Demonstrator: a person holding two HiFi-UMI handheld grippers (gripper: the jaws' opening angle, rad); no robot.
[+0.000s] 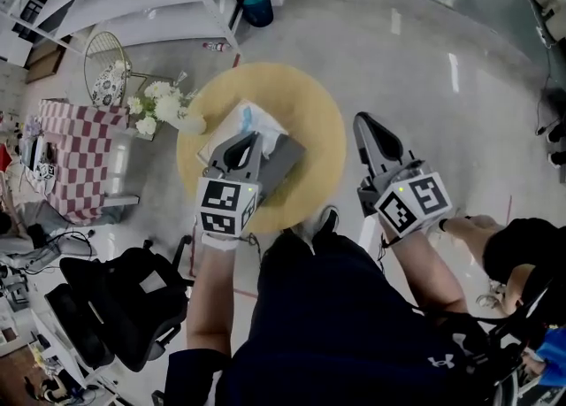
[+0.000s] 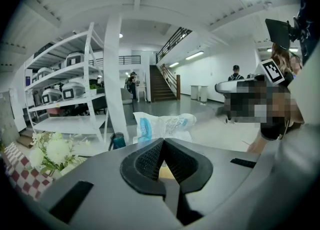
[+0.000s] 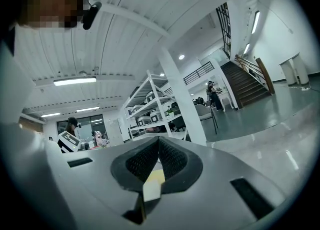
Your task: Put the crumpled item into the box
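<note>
Left gripper [image 1: 252,140], jaws together and empty, is hovering over the crumpled bag [image 1: 251,120] at the box [image 1: 288,159] mid-table [image 1: 323,112], presumably to grasp it; right gripper [image 1: 363,121], likewise closed on nothing, is idling beyond the table's right edge.

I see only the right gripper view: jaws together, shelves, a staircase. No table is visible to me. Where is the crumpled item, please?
Observer: The crumpled bag lies on a round yellow table, to the left of your right gripper.
Operator: And where is the box?
Observer: The grey box stands on the same table, right against the bag. I cannot tell whether the bag is already inside it.
Operator: Does the left gripper hold something?
Observer: No. The left gripper has its jaws together with nothing between them. It is above the box, and the bag is just ahead of it.
</note>
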